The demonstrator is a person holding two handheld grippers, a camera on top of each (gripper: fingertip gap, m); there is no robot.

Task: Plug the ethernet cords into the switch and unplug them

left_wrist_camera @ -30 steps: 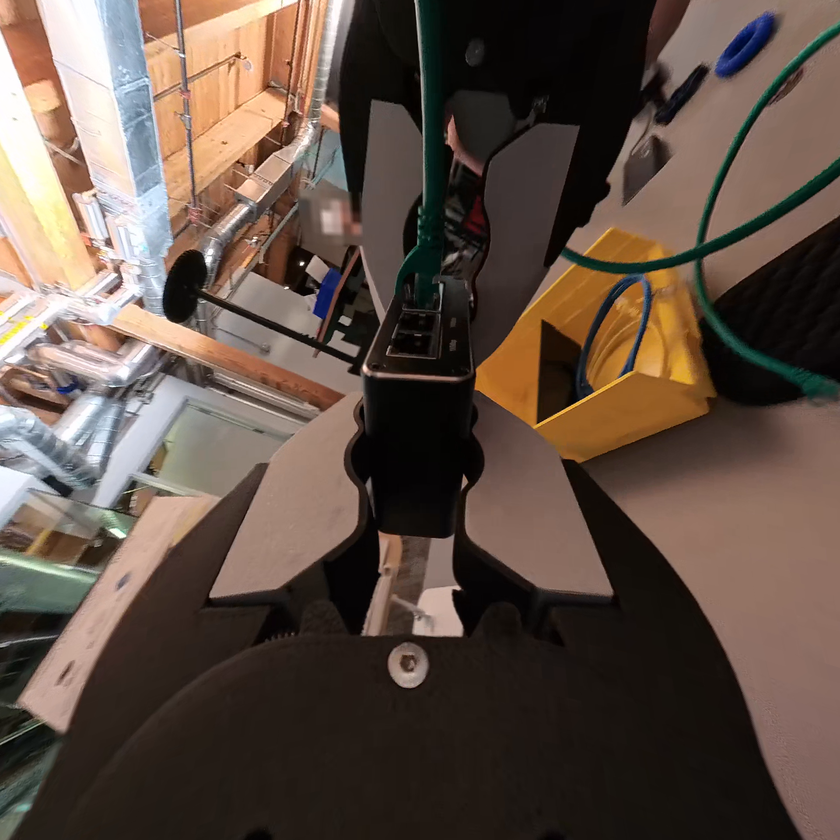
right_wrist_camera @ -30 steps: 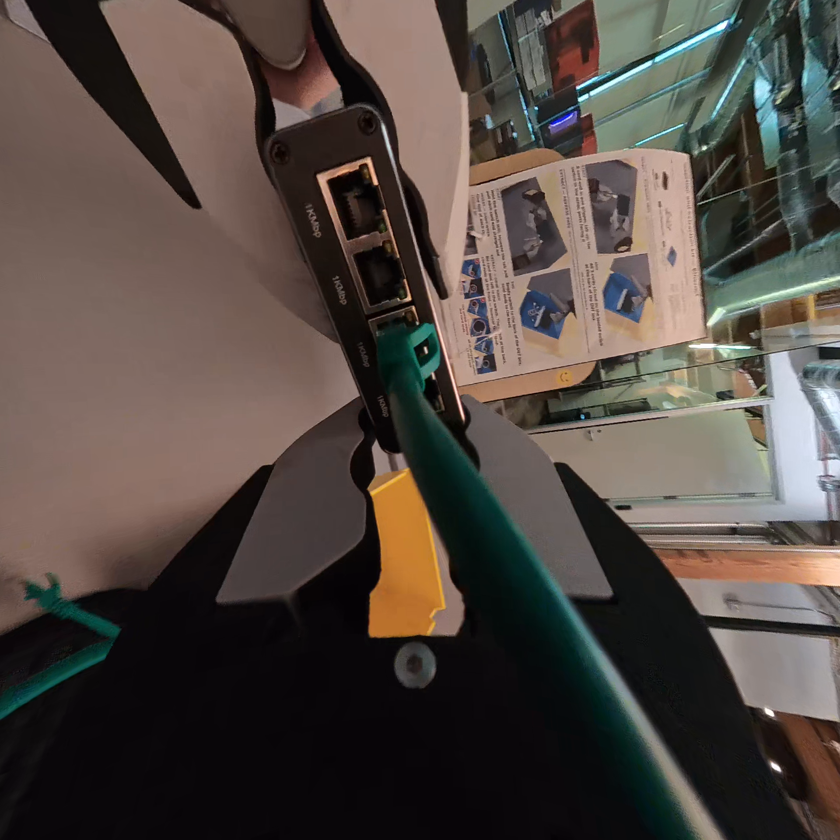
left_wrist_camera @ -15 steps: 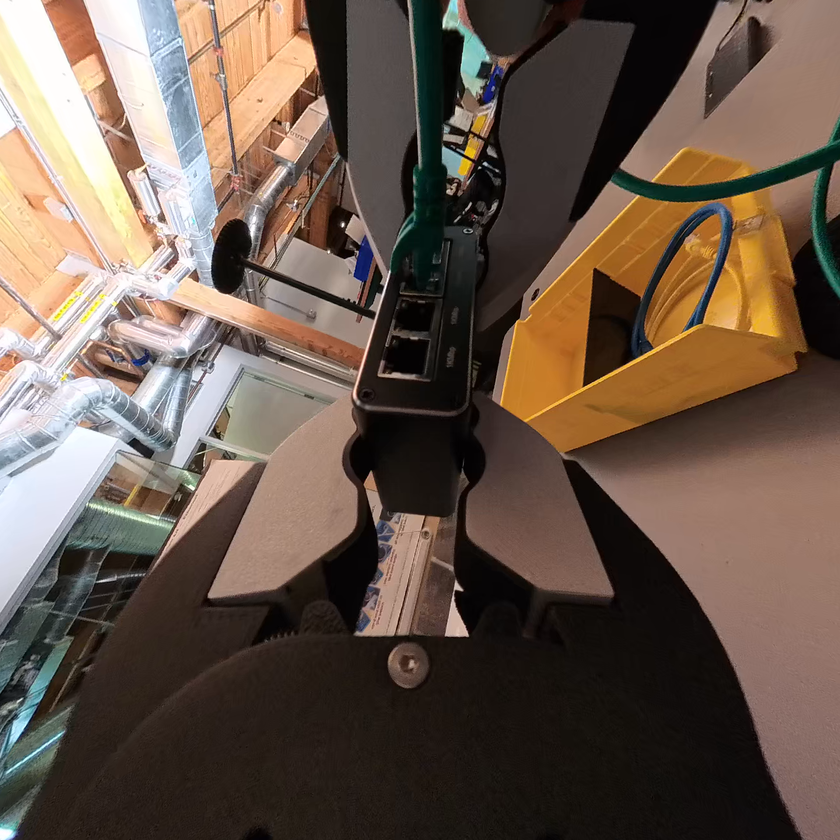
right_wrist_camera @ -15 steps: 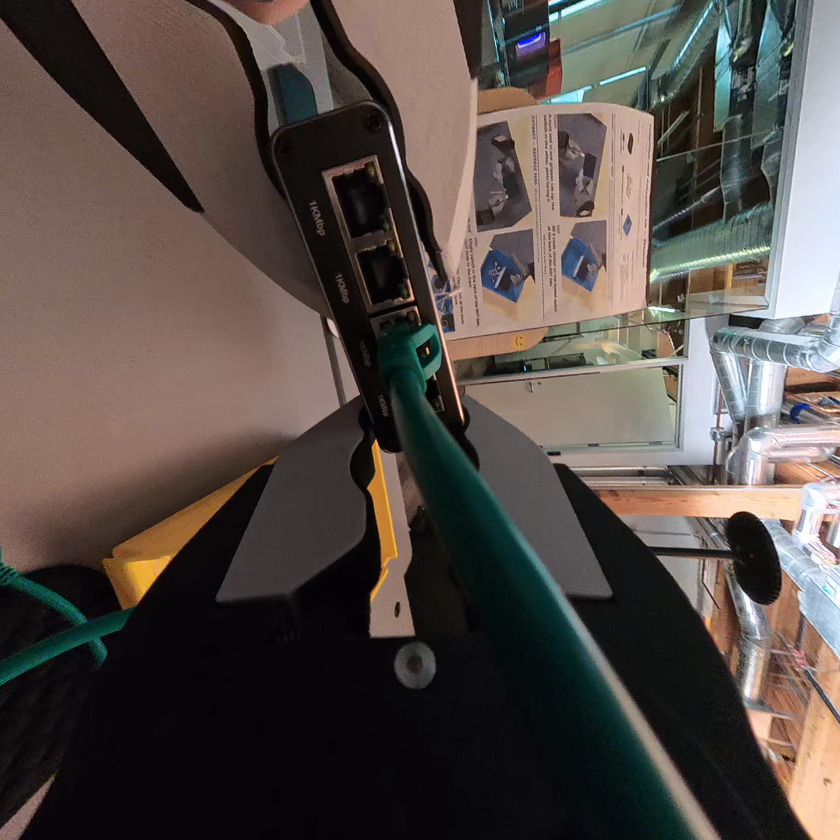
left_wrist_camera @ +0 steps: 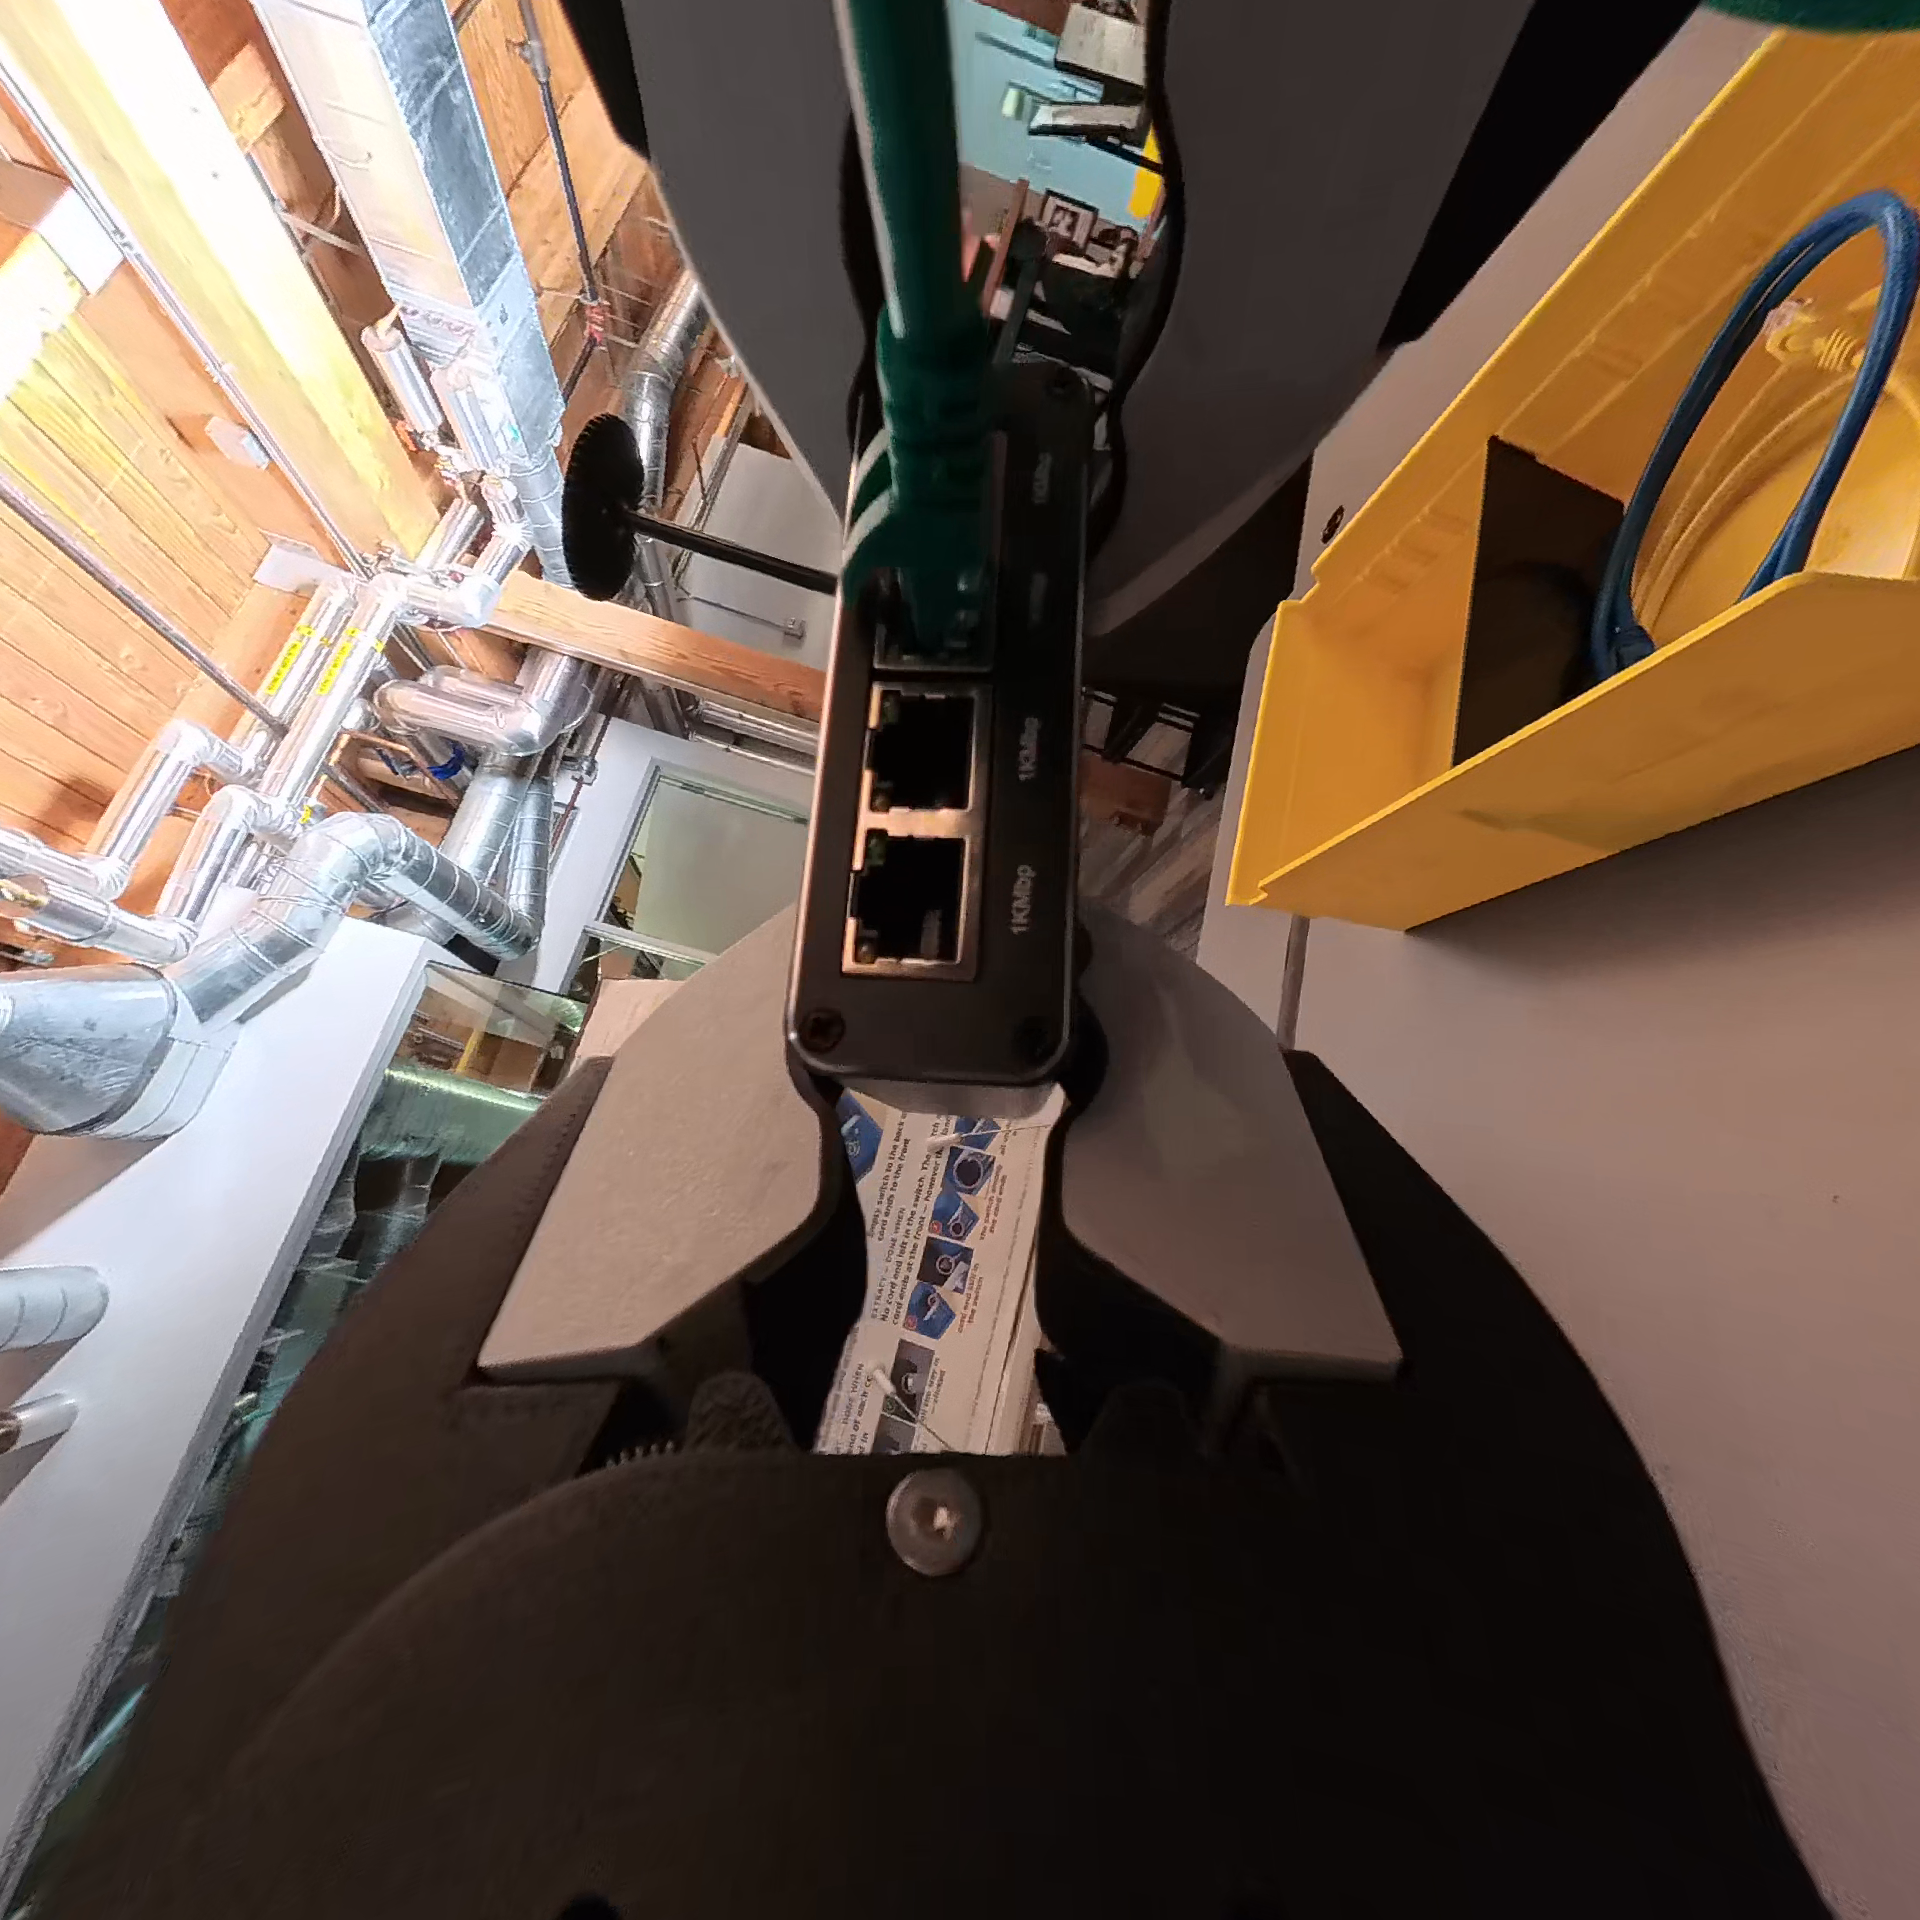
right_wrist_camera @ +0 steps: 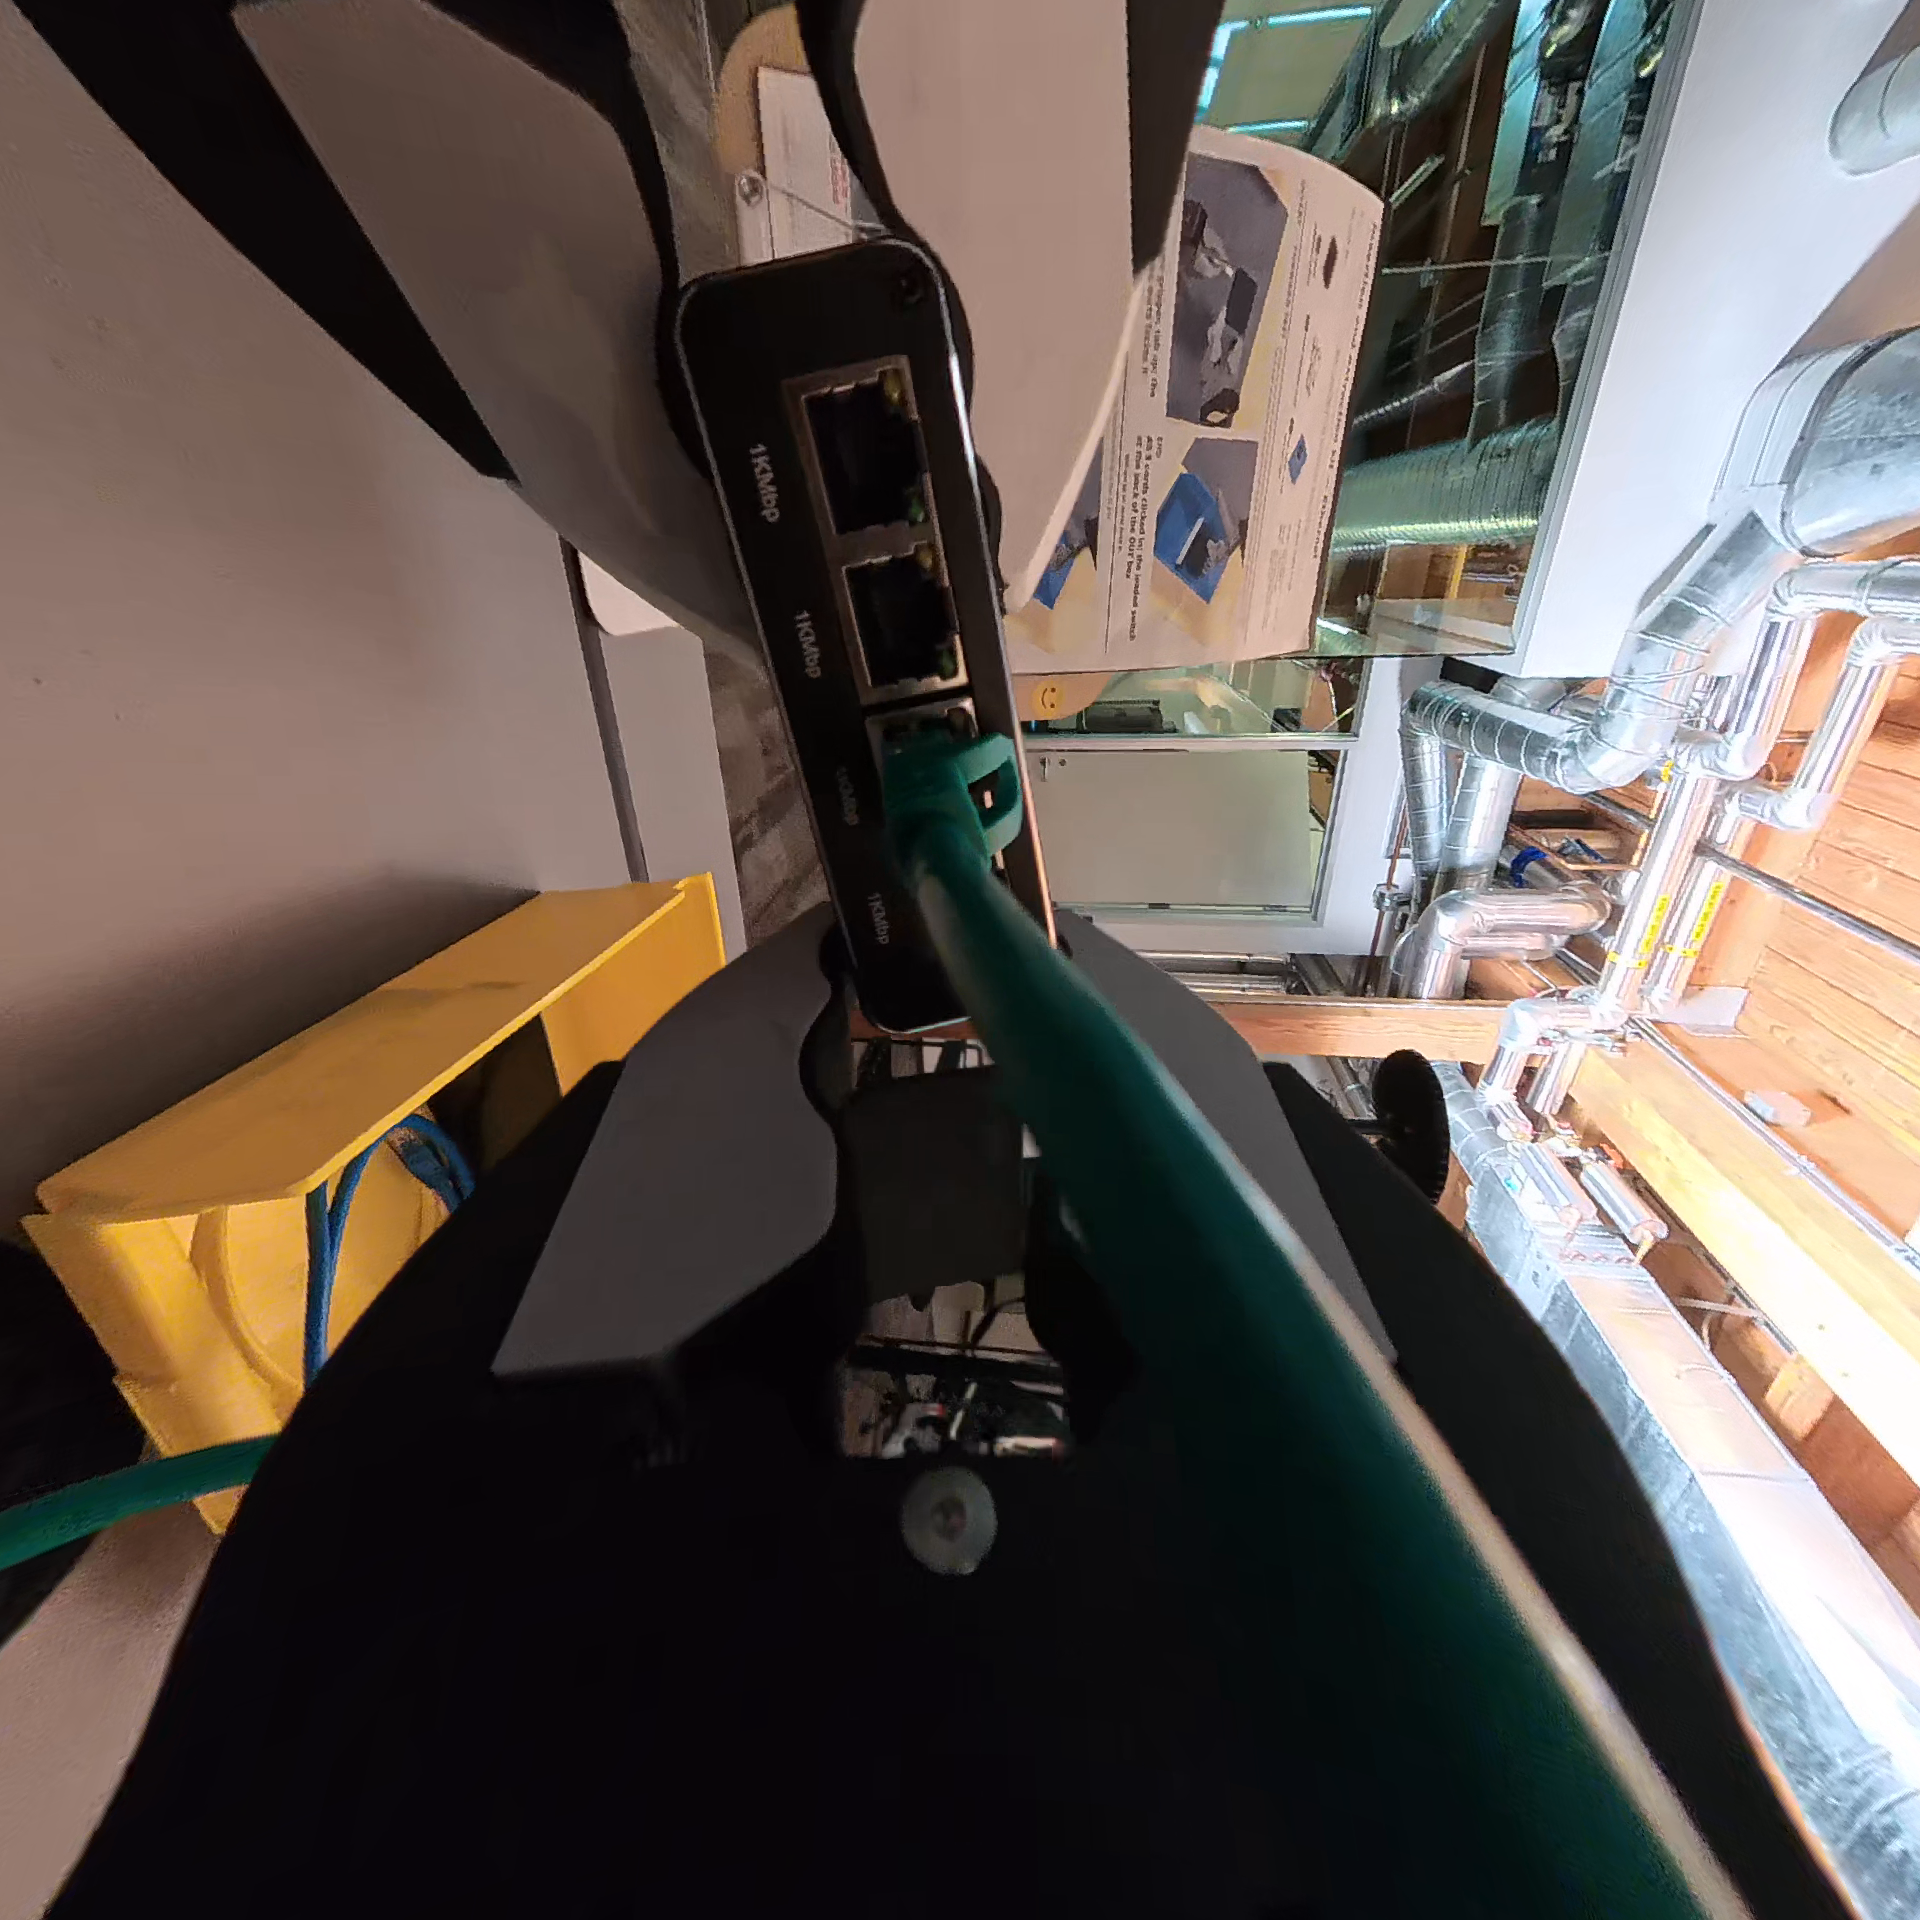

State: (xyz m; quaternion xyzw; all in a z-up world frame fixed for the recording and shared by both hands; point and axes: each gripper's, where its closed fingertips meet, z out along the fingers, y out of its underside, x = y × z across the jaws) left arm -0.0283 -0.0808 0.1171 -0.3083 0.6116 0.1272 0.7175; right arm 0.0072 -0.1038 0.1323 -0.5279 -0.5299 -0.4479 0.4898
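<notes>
Both grippers are held up off the grey table (left_wrist_camera: 1558,1195), pointing at each other from opposite ends of a small black switch (left_wrist_camera: 935,852). The left gripper (left_wrist_camera: 940,1049) has its two grey fingers pressed in on the near end of the switch, which stands clear of the table with its port face turned toward that camera. Two ports nearest the left gripper are open; in the next one sits the plug of a green ethernet cord (left_wrist_camera: 920,436).

The right gripper (right_wrist_camera: 940,997) comes in from the far end of the switch. Its fingers stand close on either side of that end, and the green ethernet cord (right_wrist_camera: 1091,1091) runs back between them from the plug, over the gripper body toward the camera. I cannot tell whether the right gripper's fingers pinch the cord, the switch end, or nothing at all.

On the table beside the pair lies a yellow bin (left_wrist_camera: 1558,727), and a blue cable (left_wrist_camera: 1662,488) is coiled inside it. In the right wrist view the yellow bin (right_wrist_camera: 260,1091) shows the same blue cable (right_wrist_camera: 343,1236), and another stretch of green cord lies just beside the bin. A printed sheet (right_wrist_camera: 1226,416) hangs behind the switch.
</notes>
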